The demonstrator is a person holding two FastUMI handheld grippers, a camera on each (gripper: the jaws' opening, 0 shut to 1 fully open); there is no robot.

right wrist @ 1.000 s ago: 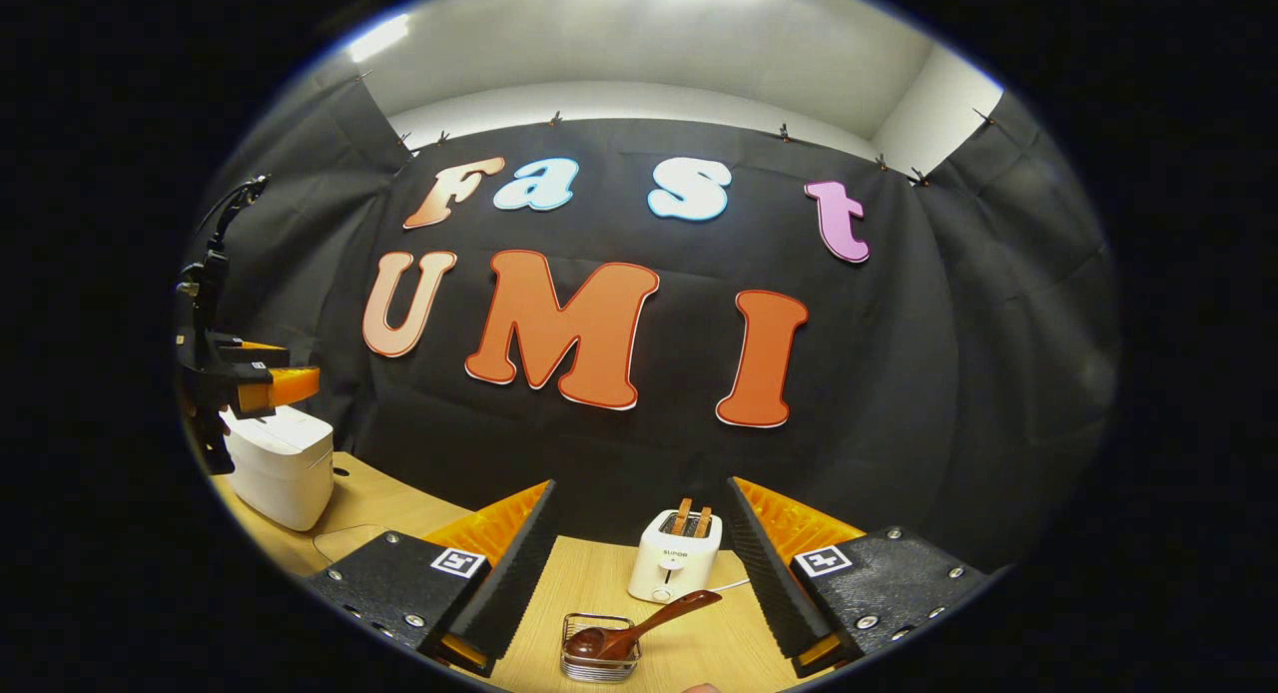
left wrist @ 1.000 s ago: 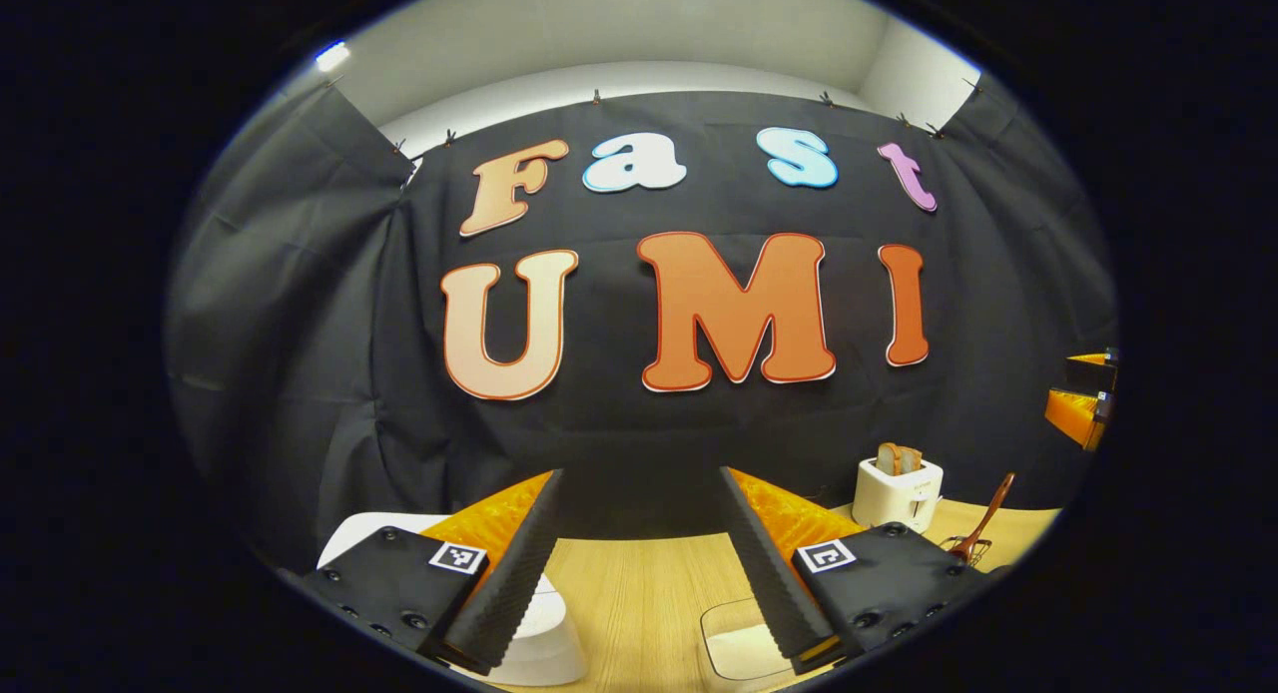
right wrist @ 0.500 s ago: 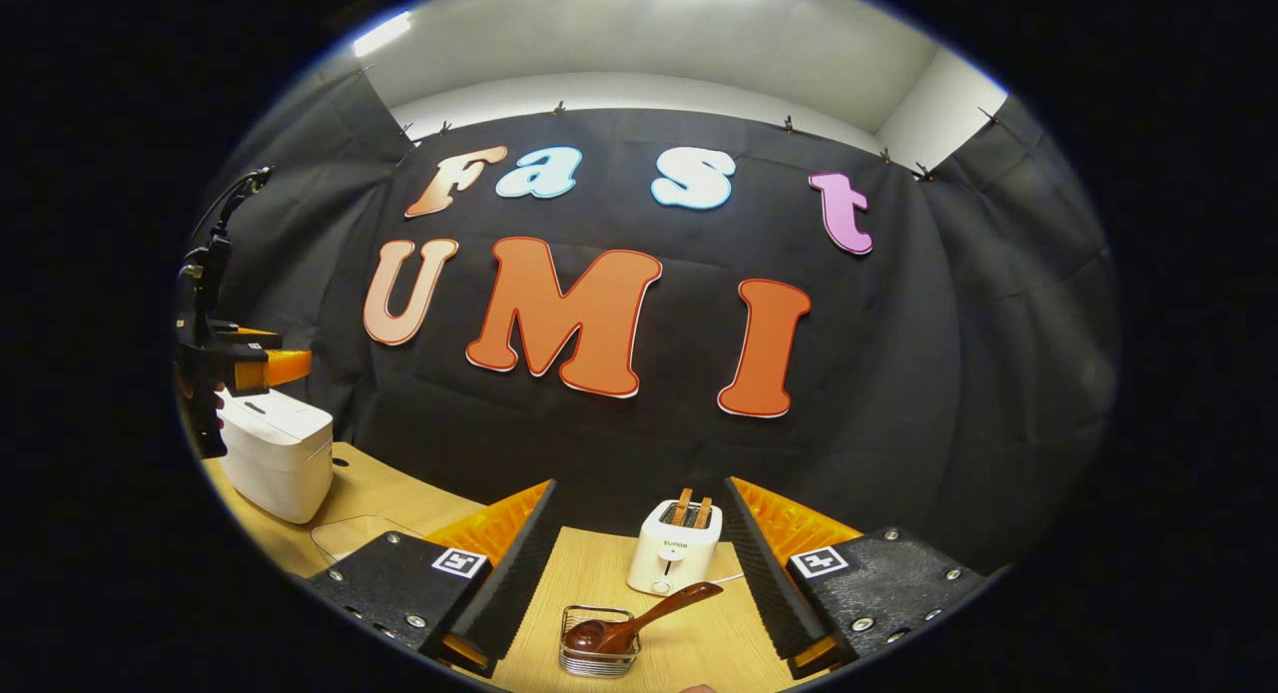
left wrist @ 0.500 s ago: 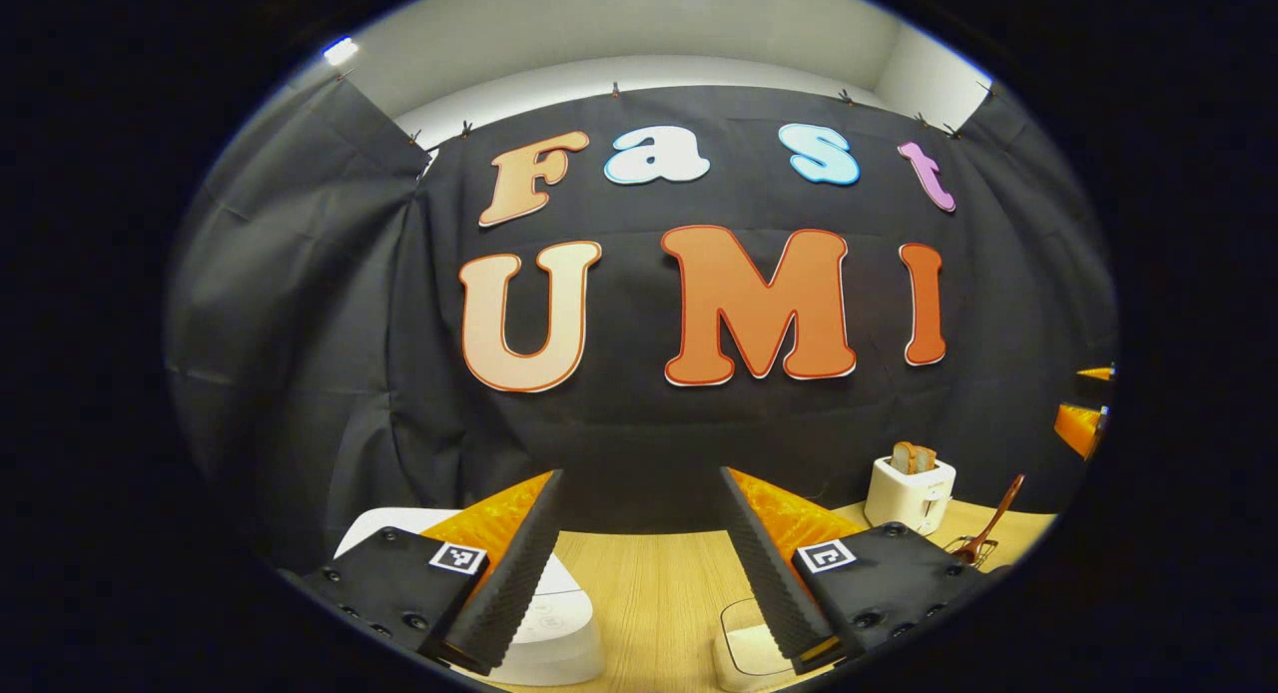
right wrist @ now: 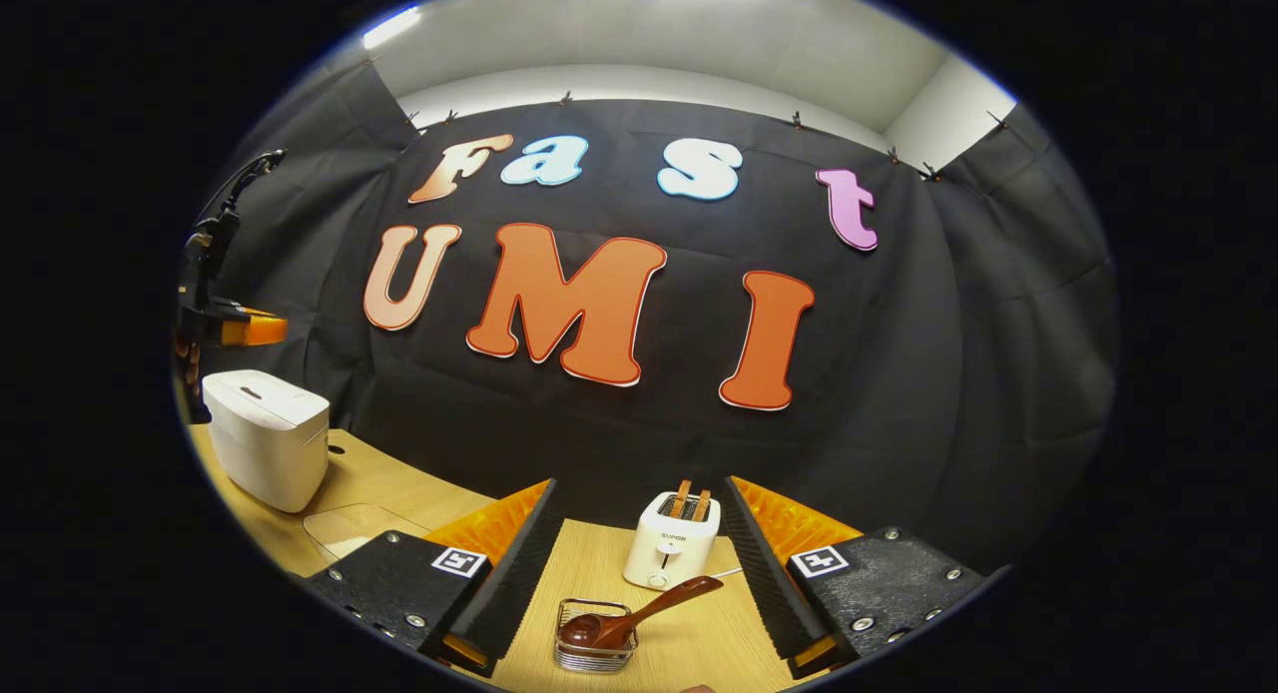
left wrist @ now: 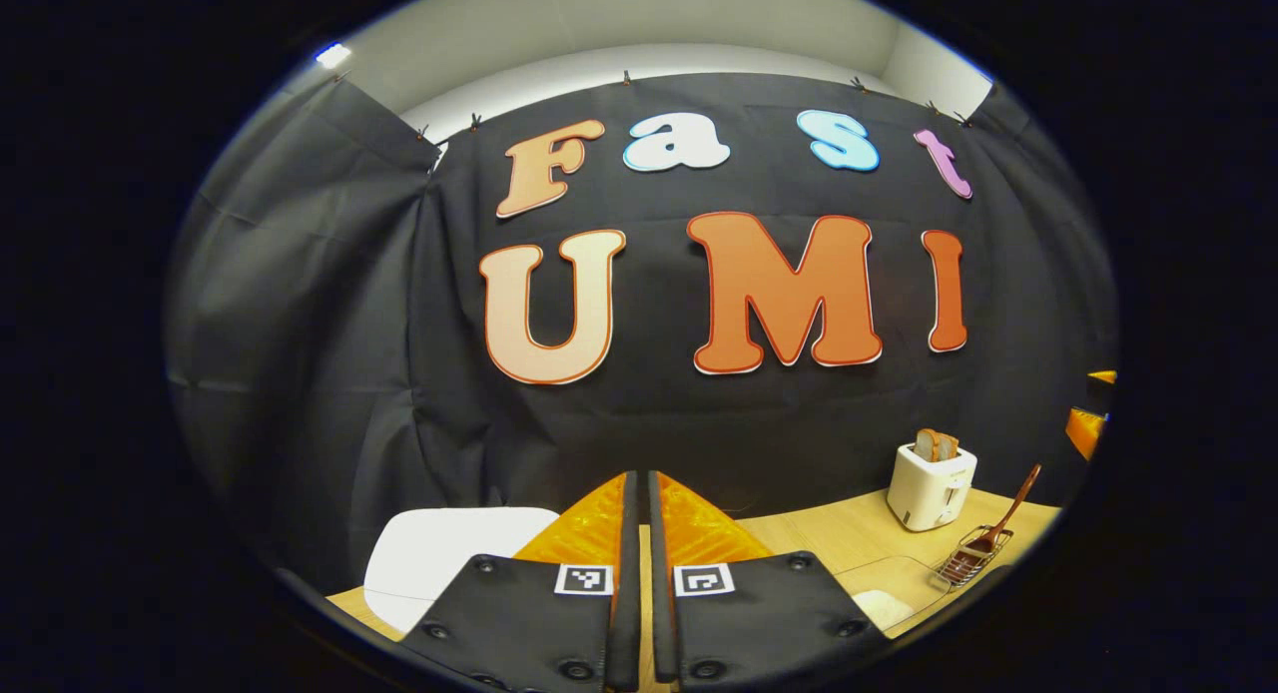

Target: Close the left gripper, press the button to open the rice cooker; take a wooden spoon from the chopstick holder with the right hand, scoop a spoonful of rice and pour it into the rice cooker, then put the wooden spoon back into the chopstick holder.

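Here the white rice cooker [right wrist: 268,435] sits at the table's left, lid down, with the left gripper [left wrist: 639,488] above it, fingers together on nothing. Rightward, the wooden spoon [right wrist: 639,616] rests in the chopstick holder [right wrist: 595,655] between the right gripper's [right wrist: 639,508] spread fingers.

White rice cooker [right wrist: 268,435]; brown wooden spoon [right wrist: 639,614]; seemingly silver wire chopstick holder [right wrist: 595,649].
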